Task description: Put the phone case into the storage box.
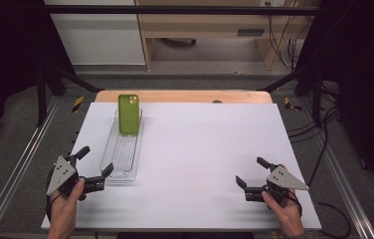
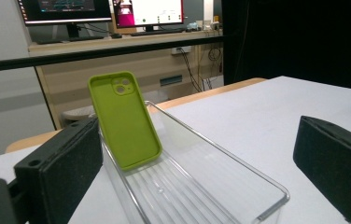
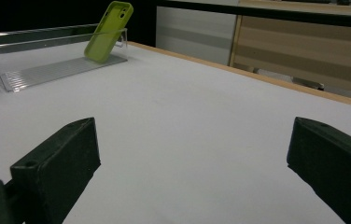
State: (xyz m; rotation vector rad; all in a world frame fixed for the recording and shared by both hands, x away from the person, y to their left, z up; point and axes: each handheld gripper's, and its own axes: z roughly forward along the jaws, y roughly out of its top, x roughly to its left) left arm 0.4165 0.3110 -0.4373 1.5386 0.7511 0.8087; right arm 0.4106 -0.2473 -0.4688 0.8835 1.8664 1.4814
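Both hands come in low, each holding a gripper: the left gripper [image 1: 94, 168] with jaws spread wide, the right gripper [image 1: 251, 172] likewise gaping, well apart

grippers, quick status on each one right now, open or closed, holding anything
Left tool: open, holding nothing, by the clear tray.
Right tool: open, holding nothing.

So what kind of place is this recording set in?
Most likely a lab or office workspace rigged for recording: a white table inside a black metal frame, computer monitors on a desk behind, and loose cables on the floor.
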